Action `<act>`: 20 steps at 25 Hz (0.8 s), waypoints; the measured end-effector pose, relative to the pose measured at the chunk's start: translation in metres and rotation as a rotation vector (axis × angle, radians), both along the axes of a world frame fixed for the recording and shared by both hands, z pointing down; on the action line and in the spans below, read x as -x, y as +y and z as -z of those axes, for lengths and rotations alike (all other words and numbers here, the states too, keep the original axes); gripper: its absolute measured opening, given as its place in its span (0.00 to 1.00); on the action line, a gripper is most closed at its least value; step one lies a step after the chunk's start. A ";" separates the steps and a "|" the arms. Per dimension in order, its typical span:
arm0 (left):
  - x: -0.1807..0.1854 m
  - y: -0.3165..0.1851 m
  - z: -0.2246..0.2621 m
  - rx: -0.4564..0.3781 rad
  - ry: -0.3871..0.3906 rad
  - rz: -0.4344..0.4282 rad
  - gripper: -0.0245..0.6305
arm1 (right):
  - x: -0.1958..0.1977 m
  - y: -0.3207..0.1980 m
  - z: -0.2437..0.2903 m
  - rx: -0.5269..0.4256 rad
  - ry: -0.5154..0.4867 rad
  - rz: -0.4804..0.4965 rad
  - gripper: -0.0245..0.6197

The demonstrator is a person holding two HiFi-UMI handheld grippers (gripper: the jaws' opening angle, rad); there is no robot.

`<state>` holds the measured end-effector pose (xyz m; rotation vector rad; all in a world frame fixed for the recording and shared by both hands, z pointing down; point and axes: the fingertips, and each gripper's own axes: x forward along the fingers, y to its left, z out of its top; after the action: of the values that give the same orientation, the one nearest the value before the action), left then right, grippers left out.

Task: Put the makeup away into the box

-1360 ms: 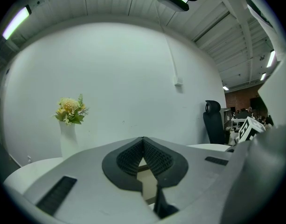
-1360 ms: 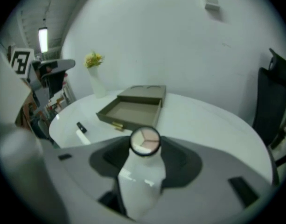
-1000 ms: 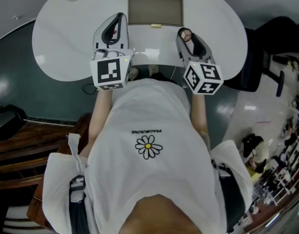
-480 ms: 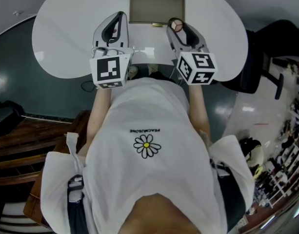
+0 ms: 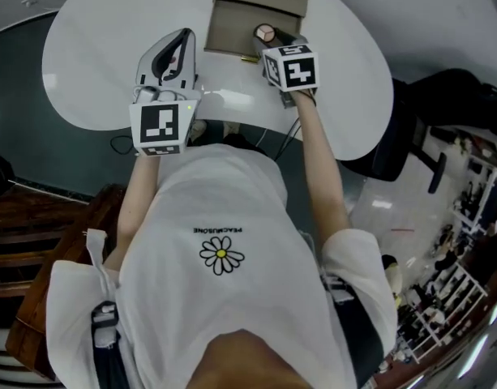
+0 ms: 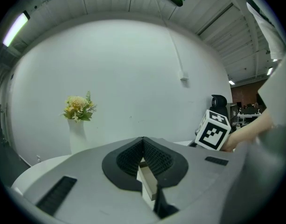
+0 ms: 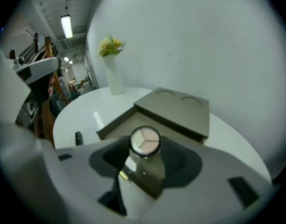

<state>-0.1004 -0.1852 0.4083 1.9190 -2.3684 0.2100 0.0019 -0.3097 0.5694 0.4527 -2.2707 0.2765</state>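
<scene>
A khaki box (image 5: 236,29) stands open at the table's far side, its lid (image 7: 177,104) folded back. My right gripper (image 5: 271,39) hangs over the box's front edge, tilted down, shut on a round compact (image 5: 265,32). In the right gripper view the compact (image 7: 144,141) shows three pale shades between the jaws, with the box's inside (image 7: 126,118) just beyond. My left gripper (image 5: 186,34) hovers left of the box with its jaws closed and nothing in them (image 6: 143,140).
A white vase of flowers (image 7: 114,76) stands far left on the white round table (image 5: 86,63). A small gold piece (image 5: 248,58) lies by the box's front edge. A white stick (image 7: 98,120) and a small dark item (image 7: 78,138) lie left of the box.
My right gripper has moved forward and left with the compact, from the table's near edge to above the box's front, and has tipped downward. The left gripper has hardly moved.
</scene>
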 end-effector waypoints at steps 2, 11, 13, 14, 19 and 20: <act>0.002 0.001 -0.001 0.012 -0.005 0.011 0.07 | 0.012 -0.008 -0.016 0.028 0.045 0.025 0.40; 0.004 0.008 -0.016 0.040 0.051 0.052 0.07 | 0.038 -0.034 -0.063 0.051 0.190 0.060 0.40; 0.006 0.009 -0.017 0.036 0.061 0.063 0.07 | 0.040 -0.035 -0.064 0.046 0.193 0.061 0.40; 0.007 0.010 -0.017 0.036 0.060 0.067 0.07 | 0.042 -0.035 -0.065 0.050 0.191 0.060 0.40; 0.006 0.012 -0.017 0.034 0.060 0.076 0.07 | 0.043 -0.035 -0.065 0.062 0.180 0.060 0.40; 0.006 0.013 -0.017 0.035 0.058 0.075 0.07 | 0.044 -0.035 -0.065 0.062 0.177 0.059 0.40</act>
<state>-0.1061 -0.1726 0.4251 1.7920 -2.3782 0.1872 -0.0416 -0.3450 0.6341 0.3623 -2.0931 0.2650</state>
